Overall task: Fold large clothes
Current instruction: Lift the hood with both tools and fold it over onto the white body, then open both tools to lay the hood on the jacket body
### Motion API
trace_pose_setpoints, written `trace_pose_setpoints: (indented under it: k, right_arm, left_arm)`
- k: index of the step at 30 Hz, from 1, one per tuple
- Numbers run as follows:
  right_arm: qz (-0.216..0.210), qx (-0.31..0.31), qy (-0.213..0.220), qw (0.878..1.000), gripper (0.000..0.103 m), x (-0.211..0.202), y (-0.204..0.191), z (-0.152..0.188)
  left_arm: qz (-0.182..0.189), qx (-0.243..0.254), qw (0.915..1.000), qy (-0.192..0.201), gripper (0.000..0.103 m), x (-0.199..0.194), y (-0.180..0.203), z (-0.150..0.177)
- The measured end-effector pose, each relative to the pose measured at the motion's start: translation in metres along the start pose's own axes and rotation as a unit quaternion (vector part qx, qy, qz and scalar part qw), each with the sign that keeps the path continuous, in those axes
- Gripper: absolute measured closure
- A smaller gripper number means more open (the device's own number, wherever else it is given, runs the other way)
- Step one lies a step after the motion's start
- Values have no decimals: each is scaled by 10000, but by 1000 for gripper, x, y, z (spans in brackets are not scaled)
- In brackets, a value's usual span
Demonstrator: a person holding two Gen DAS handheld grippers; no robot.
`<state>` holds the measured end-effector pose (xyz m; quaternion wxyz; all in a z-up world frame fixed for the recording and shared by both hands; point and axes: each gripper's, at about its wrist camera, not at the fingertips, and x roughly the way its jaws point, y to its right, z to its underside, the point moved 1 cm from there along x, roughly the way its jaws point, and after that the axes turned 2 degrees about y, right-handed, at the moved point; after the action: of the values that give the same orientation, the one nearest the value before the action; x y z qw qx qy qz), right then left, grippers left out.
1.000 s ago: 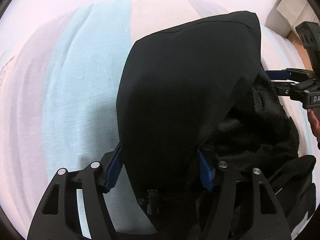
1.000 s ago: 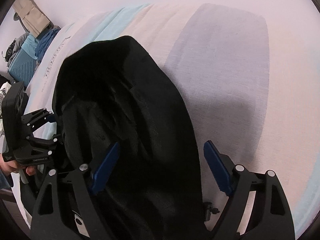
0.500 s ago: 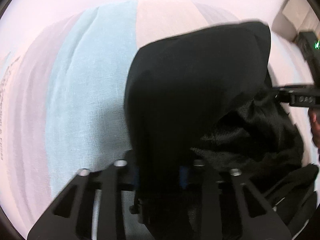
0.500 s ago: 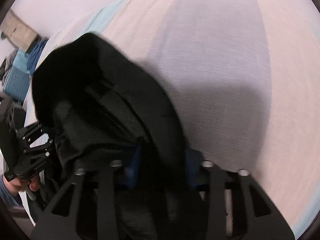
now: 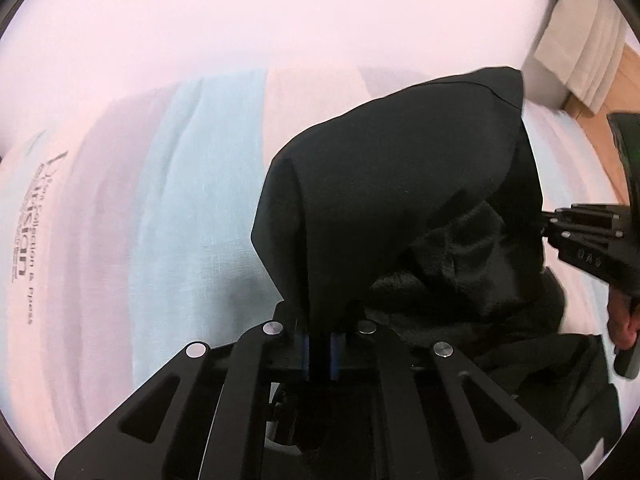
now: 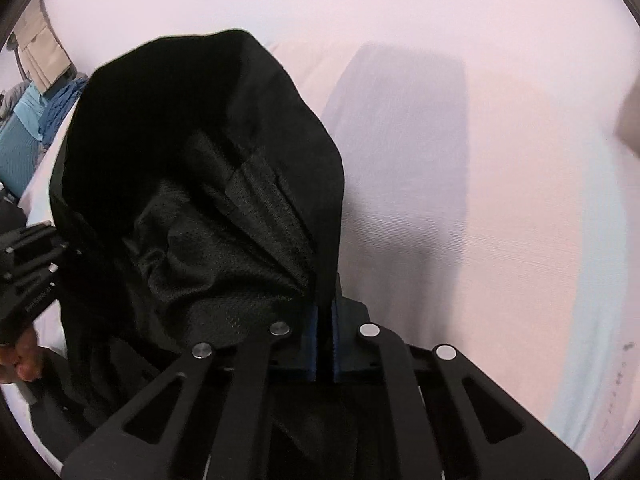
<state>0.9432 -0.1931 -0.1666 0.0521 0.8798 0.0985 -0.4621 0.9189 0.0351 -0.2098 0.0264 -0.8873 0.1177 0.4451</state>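
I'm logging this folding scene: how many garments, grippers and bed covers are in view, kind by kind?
Black garment: 1
Grippers: 2, the left gripper and the right gripper, both with jaws clamped on the garment
Striped bed cover: 1
Total: 4

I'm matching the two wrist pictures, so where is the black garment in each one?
Left wrist view: black garment fills centre-right, pinched in the left gripper.
Right wrist view: it fills centre-left, pinched in the right gripper.
Shared landmark: the pastel striped bedsheet beneath it.

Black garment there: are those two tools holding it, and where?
Yes. Left gripper and right gripper each pinch the black garment at its near edge.
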Motion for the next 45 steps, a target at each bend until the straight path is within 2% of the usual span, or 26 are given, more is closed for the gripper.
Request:
trace_pose_setpoints:
  k: [4,8,11,16,22,23,27,30,32,33,37,42,44,45]
  right_arm:
    - [207,51,305,9993,100,-38,-2,22]
    - [182,244,461,9985,100,-71,-2,43]
    - [134,313,577,9978,100,-97,-6,67]
    - [192,393,738,9963,100,-136,-3,112]
    - [429,274,903,9946,100,-170,-11,162]
    - [467,244,921,9944,100,-169,-19,161]
    - [599,155,892,9941,100,-177,-27,194]
    - [680,113,826,9942,100,-186,-14,233]
    - [722,71,727,9947,100,-180,-18,252]
    - [724,87,663,9951,100,-173,-22,256]
    - [630,131,319,9974,100,-153,-20,288]
    - [468,162,230,9985,97,-148,-6,310]
    - [457,103,259,9986,97,-157,-26,340]
    - [423,91,263,9987,97,-159,-25,343]
  left_arm:
    - [-184,91,9997,141,98,-31,9,4]
    - [-272,15,9996,111,98,-50,28,5]
    - [-315,-172,9993,69,98,-81,45,34]
    - [-447,-396,9982,111,98,-110,60,64]
    - [-727,-277,9967,240,98,-138,89,104]
    - [-755,-248,9965,274,98,-141,89,113]
    - [-871,-191,9955,307,98,-146,102,130]
    - [-876,-125,9954,359,98,-148,111,149]
    - [-855,-97,9955,397,98,-151,111,169]
    - [-823,-107,9958,380,97,-151,113,164]
    - [-821,-43,9962,282,97,-141,116,186]
    - [-859,114,9960,210,90,-133,123,209]
    - [-848,174,9960,239,86,-134,125,216]
    - [-840,190,9960,250,83,-136,125,218]
